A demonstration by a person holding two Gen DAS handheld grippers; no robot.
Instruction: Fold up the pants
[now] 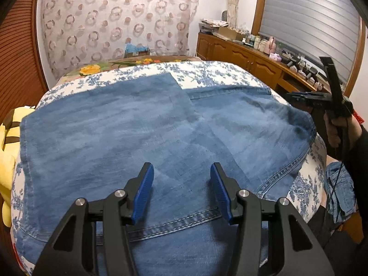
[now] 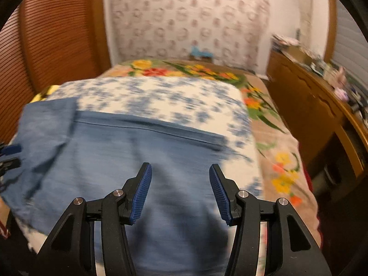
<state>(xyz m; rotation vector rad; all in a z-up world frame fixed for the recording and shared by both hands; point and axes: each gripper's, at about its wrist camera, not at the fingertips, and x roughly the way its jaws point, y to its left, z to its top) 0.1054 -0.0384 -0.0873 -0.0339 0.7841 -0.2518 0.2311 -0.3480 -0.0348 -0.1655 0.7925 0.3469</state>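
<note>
The pants (image 1: 128,124), blue denim jeans, lay flat on a white cloth w/ blue flower print (image 1: 207,73) spread over the bed. In the left wrist view the long axis ran roughly left-right across the pic. A leg was folded back over the rest: its squared-off end pointed toward the far side, w/ its corner at upper centre, & its right edge ran diagonally down over the layer below. A stitched hem edge lay along the far right side; double-stitched seams curved across the near right & near bottom.

L gripper (image 1: 181,184) hung above the near part of the denim, jaws standing partly apart, nothing between the blue pads (image 1: 143,191); no pad pressed on the fabric.

R gripper (image 2: 180,186) was likewise held over the jeans (image 2: 142,161), jaws about as far apart as the left's, nothing btwn them. That view was motion-blurred. It showed the far hem seam slanting from upper left to lower right, w/ the folded leg end at the left.

From the left wrist view the R gripper (image 1: 299,97) showed at the right edge of the bed, in a hand (image 1: 335,131) w/ a dark sleeve, beside the pants' right edge; whether it touched the cloth, couldn't tell.

A yellow plush item (image 1: 9,142) sat at the left of the bed. A wooden cabinet (image 1: 241,55) w/ clutter on top ran along the right wall.
</note>
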